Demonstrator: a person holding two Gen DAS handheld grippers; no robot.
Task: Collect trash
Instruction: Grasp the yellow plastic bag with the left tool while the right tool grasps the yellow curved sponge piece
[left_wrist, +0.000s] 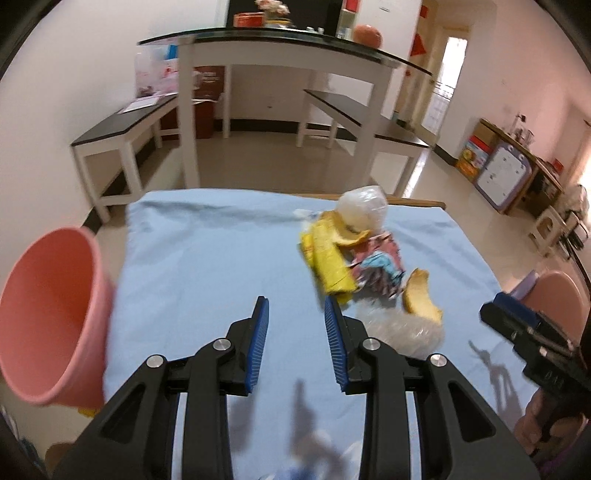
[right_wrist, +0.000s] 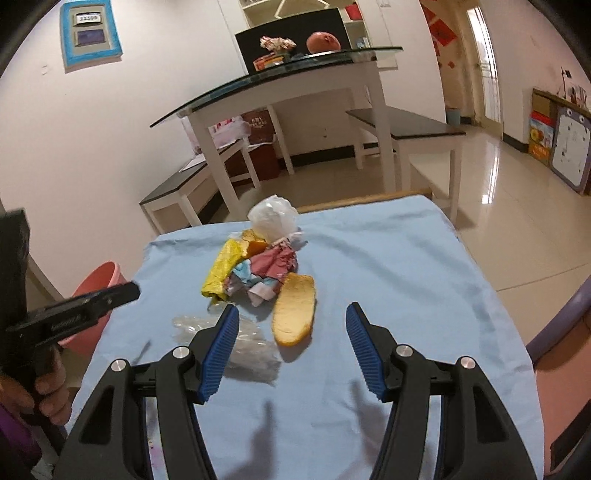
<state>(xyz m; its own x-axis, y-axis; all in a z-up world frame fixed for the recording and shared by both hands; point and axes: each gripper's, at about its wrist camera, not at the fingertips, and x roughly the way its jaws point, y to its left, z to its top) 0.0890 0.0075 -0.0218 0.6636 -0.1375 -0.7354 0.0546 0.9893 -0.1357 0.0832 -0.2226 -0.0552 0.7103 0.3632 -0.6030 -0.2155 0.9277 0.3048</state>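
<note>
Trash pile: yellow wrapper (right_wrist: 220, 271), crumpled pink-and-blue wrapper (right_wrist: 271, 271), white plastic bag (right_wrist: 273, 218) and a small peel (left_wrist: 351, 236) heaped together mid-way across the blue-covered surface (right_wrist: 406, 258); a large curved peel (right_wrist: 294, 308) and a clear plastic film (right_wrist: 240, 339) lie just nearer.
Bin: pink bucket (left_wrist: 51, 325) tilted at the surface's left edge, mouth toward the pile.
Left gripper (left_wrist: 297, 332): jaws moderately apart, holding nothing, hovering left of the heap.
Right gripper (right_wrist: 291, 350): jaws wide apart, empty, large peel between and just beyond the tips.
Risk, peel: curved and probably slick; a pinch across its width could squirt it off the surface.
Risk, film: thin and flat on the cloth; pads may catch the cloth with it and drag the heap.
Risk, heap: loose, interleaved; lifting one piece may scatter neighbours.
Risk, bucket: tilted at the edge, how it is supported unclear; a knock could tip it.
</note>
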